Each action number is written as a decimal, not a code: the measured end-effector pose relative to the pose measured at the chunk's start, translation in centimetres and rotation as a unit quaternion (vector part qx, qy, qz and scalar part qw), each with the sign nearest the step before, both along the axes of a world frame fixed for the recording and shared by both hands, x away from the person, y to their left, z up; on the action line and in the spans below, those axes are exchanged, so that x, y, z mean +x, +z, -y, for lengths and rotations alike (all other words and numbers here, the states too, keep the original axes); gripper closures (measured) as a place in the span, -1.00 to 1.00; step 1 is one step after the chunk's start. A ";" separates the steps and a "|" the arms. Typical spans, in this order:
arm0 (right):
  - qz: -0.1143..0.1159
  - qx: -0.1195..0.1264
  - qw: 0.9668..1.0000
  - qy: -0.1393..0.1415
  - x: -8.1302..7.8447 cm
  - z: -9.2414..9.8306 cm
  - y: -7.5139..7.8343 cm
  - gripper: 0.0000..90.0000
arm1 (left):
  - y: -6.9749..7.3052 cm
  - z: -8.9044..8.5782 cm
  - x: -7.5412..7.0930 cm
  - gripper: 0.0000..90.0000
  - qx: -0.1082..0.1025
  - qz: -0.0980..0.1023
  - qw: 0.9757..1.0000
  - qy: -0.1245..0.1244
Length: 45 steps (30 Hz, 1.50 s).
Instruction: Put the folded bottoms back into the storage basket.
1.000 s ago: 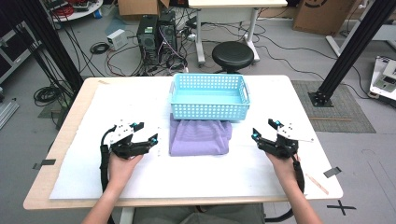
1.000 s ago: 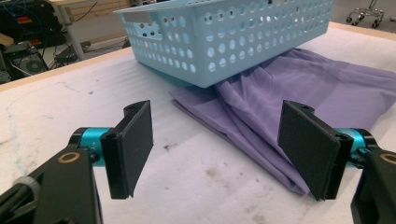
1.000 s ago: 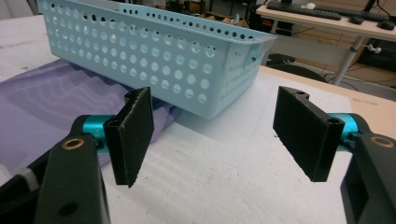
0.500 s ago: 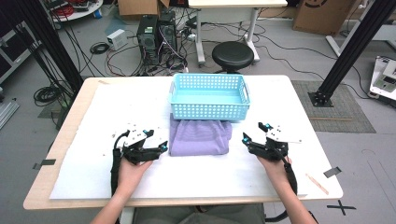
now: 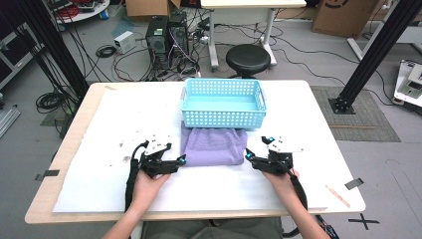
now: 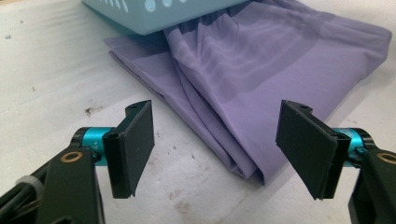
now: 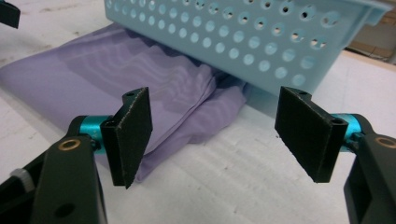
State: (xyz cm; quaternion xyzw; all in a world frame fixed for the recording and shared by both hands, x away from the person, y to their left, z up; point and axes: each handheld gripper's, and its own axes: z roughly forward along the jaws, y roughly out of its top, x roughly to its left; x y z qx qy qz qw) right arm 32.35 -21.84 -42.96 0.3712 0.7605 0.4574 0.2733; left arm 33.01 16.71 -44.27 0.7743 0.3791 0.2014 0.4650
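Purple cloth [image 5: 214,146] edges (near corners) flanked by open tools.

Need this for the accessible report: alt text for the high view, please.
A person holds open tongs in each hand, the left tongs and right tongs flanking the near corners of a folded purple cloth on a white-covered table. A light blue perforated basket sits just beyond the cloth.
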 end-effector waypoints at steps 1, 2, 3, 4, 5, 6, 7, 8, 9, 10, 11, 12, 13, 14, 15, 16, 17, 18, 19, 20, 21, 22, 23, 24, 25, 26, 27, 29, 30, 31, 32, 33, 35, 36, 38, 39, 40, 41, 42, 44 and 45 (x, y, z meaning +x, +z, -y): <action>0.000 0.000 1.000 0.000 0.0 0.0 0.0 -0.39 | -0.1 0.1 0.0 -0.38 -0.001 -0.005 1.000 0.004; -0.007 -0.002 1.000 0.000 0.1 -0.2 -0.1 -0.39 | -0.1 0.1 0.1 -0.37 -0.003 -0.010 1.000 0.007; -0.023 0.000 1.000 0.002 0.3 -0.5 -0.2 -0.39 | -0.2 0.2 0.1 -0.37 -0.004 -0.015 1.000 0.009; -0.030 0.001 1.000 0.003 0.4 -0.7 -0.3 -0.39 | -0.2 0.2 0.2 -0.37 -0.003 -0.018 1.000 0.010; -0.030 0.001 1.000 0.003 0.4 -0.7 -0.3 -0.39 | -0.3 0.3 0.2 -0.37 -0.004 -0.022 1.000 0.011; -0.039 0.001 0.999 0.006 0.4 -0.9 -0.4 -0.39 | -0.3 0.4 0.3 -0.37 -0.004 -0.026 1.000 0.011; -0.047 0.000 0.999 0.007 0.6 -1.1 -0.5 -0.39 | -0.4 0.5 0.3 -0.38 -0.002 -0.031 0.999 0.012; -0.063 -0.001 0.998 0.010 0.8 -1.6 -0.7 -0.39 | -0.5 0.7 0.4 -0.37 -0.001 -0.035 0.999 0.012; -0.063 -0.001 0.998 0.010 0.8 -1.6 -0.7 -0.39 | -0.5 0.8 0.4 -0.37 0.000 -0.040 0.999 0.011; -0.070 -0.003 0.997 0.011 0.8 -1.9 -0.7 -0.39 | -0.6 1.1 0.4 -0.37 0.003 -0.045 0.999 0.012; -0.076 -0.008 0.997 0.013 0.9 -2.3 -0.8 -0.38 | -0.6 1.2 0.4 -0.37 0.005 -0.047 0.999 0.011; -0.078 -0.012 0.997 0.015 0.9 -2.5 -0.8 -0.38 | -0.6 1.4 0.4 -0.37 0.010 -0.048 0.999 0.013; -0.085 -0.017 0.996 0.013 0.9 -2.8 -0.8 -0.38 | -0.6 1.5 0.4 -0.36 0.016 -0.049 0.999 0.016; -0.088 -0.024 0.996 0.013 1.0 -3.1 -0.9 -0.38 | -0.6 1.5 0.5 -0.35 0.022 -0.050 0.998 0.018; -0.092 -0.027 0.995 0.011 1.1 -3.3 -0.9 -0.38 | -0.7 1.6 0.6 -0.35 0.021 -0.053 0.998 0.023; -0.098 -0.030 0.995 0.009 1.2 -3.5 -1.0 -0.38 | -0.7 1.5 0.6 -0.35 0.022 -0.056 0.998 0.025; -0.112 -0.038 0.993 0.005 1.5 -3.9 -1.2 -0.38 | -0.7 1.5 0.7 -0.33 0.024 -0.059 0.998 0.026; -0.112 -0.038 0.993 0.005 1.5 -3.9 -1.2 -0.38 | -0.7 1.6 0.7 -0.33 0.022 -0.063 0.997 0.028; -0.120 -0.045 0.992 0.005 1.7 -4.0 -1.3 -0.38 | -0.7 1.6 0.7 -0.28 0.027 -0.069 0.997 0.023; -0.130 -0.050 0.990 0.002 1.9 -4.3 -1.4 -0.36 | -0.8 1.8 0.7 -0.21 0.025 -0.072 0.997 0.022; -0.136 -0.054 0.989 0.003 2.0 -4.3 -1.5 -0.32 | -0.8 1.9 0.7 -0.14 0.029 -0.076 0.997 0.014; -0.143 -0.058 0.988 0.005 2.1 -4.4 -1.5 -0.23 | -0.8 2.0 0.7 -0.05 0.035 -0.080 0.996 0.007; -0.162 -0.060 0.985 0.022 2.4 -4.5 -1.6 -0.01 | -0.8 2.2 0.7 0.07 0.035 -0.082 0.996 0.004; -0.162 -0.060 0.985 0.022 2.4 -4.5 -1.6 -0.01 | -0.8 2.3 0.7 0.07 0.035 -0.083 0.996 0.005; -0.170 -0.062 0.983 0.027 2.5 -4.5 -1.7 0.05 | -0.8 2.4 0.7 0.07 0.035 -0.084 0.996 0.008; -0.178 -0.061 0.982 0.028 2.6 -4.5 -1.7 0.07 | -0.8 2.4 0.8 0.09 0.034 -0.086 0.996 0.008; -0.178 -0.061 0.982 0.028 2.6 -4.5 -1.7 0.07 | -0.8 2.4 0.8 0.09 0.033 -0.087 0.996 0.010; -0.186 -0.049 0.981 0.025 2.7 -4.3 -1.6 -0.01 | -0.7 2.4 0.8 0.09 0.032 -0.089 0.995 0.011; -0.183 -0.049 0.982 0.017 2.6 -4.2 -1.7 -0.15 | -0.7 2.4 0.7 0.08 0.032 -0.088 0.995 0.017; -0.182 -0.049 0.982 0.003 2.5 -4.1 -1.6 -0.23 | -0.7 2.4 0.7 -0.01 0.039 -0.081 0.996 0.028; -0.178 -0.048 0.983 -0.001 2.4 -3.9 -1.6 -0.23 | -0.6 2.4 0.6 -0.14 0.044 -0.080 0.995 0.034; -0.180 -0.046 0.983 -0.006 2.3 -3.7 -1.6 -0.25 | -0.7 2.3 0.6 -0.17 0.039 -0.082 0.995 0.034; -0.191 -0.043 0.981 -0.003 2.4 -3.7 -1.7 -0.25 | -0.8 2.2 0.7 -0.15 0.033 -0.091 0.995 0.028; -0.192 -0.047 0.980 -0.002 2.5 -3.8 -1.7 -0.22 | -0.8 2.3 0.7 -0.12 0.032 -0.090 0.995 0.026; -0.190 -0.051 0.980 -0.001 2.4 -4.1 -1.7 -0.14 | -0.8 2.6 0.6 -0.07 0.036 -0.090 0.995 0.028; -0.188 -0.053 0.981 -0.001 2.4 -4.1 -1.7 -0.02 | -0.8 2.6 0.6 -0.06 0.037 -0.089 0.995 0.030; -0.188 -0.049 0.981 0.005 2.3 -4.1 -1.6 0.12 | -0.8 2.7 0.6 -0.04 0.036 -0.088 0.995 0.030; -0.189 -0.048 0.981 0.011 2.3 -4.1 -1.6 0.24 | -0.8 2.7 0.7 0.01 0.030 -0.089 0.995 0.025; -0.189 -0.049 0.981 0.013 2.3 -4.1 -1.6 0.36 | -0.8 2.7 0.7 0.18 0.022 -0.093 0.995 0.015; -0.198 -0.038 0.979 0.035 2.3 -4.0 -1.6 0.77 | -0.8 3.5 0.7 0.38 0.028 -0.088 0.996 0.007; -0.198 -0.038 0.979 0.035 2.3 -4.0 -1.6 0.77 | -0.8 3.5 0.7 0.46 0.028 -0.088 0.996 0.007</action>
